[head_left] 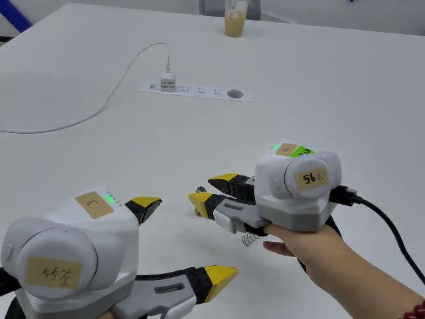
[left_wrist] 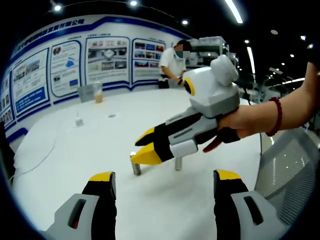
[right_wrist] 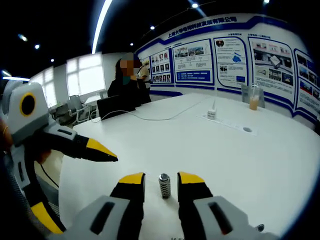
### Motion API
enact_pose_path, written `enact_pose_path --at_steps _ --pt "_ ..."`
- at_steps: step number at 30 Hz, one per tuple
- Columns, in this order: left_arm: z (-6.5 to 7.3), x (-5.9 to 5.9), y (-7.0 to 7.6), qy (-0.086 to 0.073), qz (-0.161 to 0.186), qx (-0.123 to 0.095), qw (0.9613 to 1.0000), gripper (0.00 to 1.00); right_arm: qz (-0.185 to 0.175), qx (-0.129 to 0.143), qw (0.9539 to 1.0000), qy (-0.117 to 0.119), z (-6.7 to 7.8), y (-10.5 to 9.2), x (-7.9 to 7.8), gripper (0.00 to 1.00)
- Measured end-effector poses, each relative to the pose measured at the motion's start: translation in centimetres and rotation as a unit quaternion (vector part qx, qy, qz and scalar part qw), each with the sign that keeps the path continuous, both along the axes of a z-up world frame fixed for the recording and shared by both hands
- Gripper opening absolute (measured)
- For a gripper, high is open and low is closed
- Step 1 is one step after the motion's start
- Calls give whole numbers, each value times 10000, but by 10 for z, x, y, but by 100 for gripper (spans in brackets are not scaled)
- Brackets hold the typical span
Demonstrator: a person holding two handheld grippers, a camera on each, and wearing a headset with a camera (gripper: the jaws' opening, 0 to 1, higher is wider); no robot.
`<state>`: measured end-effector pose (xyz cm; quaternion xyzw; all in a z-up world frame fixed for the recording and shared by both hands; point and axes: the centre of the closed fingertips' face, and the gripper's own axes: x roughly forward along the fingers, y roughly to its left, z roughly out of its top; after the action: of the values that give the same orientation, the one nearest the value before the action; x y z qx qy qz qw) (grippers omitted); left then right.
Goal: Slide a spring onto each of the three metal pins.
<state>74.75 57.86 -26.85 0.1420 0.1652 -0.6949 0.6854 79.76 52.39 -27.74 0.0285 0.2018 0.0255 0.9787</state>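
The right gripper (head_left: 210,188) is hovering low over the white table (head_left: 319,100) in a person's hand (head_left: 312,242). Its yellow-tipped jaws are standing a little apart and gripping nothing. In the right gripper view they are sitting on either side of a short upright pin wearing a spring (right_wrist: 164,185), with a thin gap showing on each side of it. The left gripper view is showing that same pin just beside the lower jaw tip. A second pin (left_wrist: 178,163) is standing upright close behind it, under the gripper's body; whether this one is carrying a spring is too small to tell. A loose spring (head_left: 249,238) is lying on its side on the table, just under the right gripper and near the hand. The left gripper (head_left: 182,237) is hanging nearer and further left, its jaws spread wide and empty, pointing toward the right gripper. Well beyond both, a white power strip (head_left: 199,90) is lying toward the far side with a charger (head_left: 168,82) plugged into its left end. A white cable (head_left: 99,109) is trailing from it off to the left. A plastic cup of pale drink (head_left: 235,18) is standing at the far edge.
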Motion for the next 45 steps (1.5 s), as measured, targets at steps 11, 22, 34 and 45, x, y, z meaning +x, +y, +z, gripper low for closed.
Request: enact_pose_path --at_steps 11,22,34,45 --pt "5 -5 -3 -13 -80 -126 9999 74 -190 137 9997 -57 19 -7 -21 40" --pt "4 -15 -14 -153 -438 -11 9989 66 -503 256 9982 -205 41 -21 -50 50" --pt "-11 -29 -35 -322 -861 151 9956 57 -742 363 9962 -265 42 -36 -90 52" --pt "-30 -24 -51 -214 -854 313 9956 41 -963 424 9937 -385 37 -50 -117 53"
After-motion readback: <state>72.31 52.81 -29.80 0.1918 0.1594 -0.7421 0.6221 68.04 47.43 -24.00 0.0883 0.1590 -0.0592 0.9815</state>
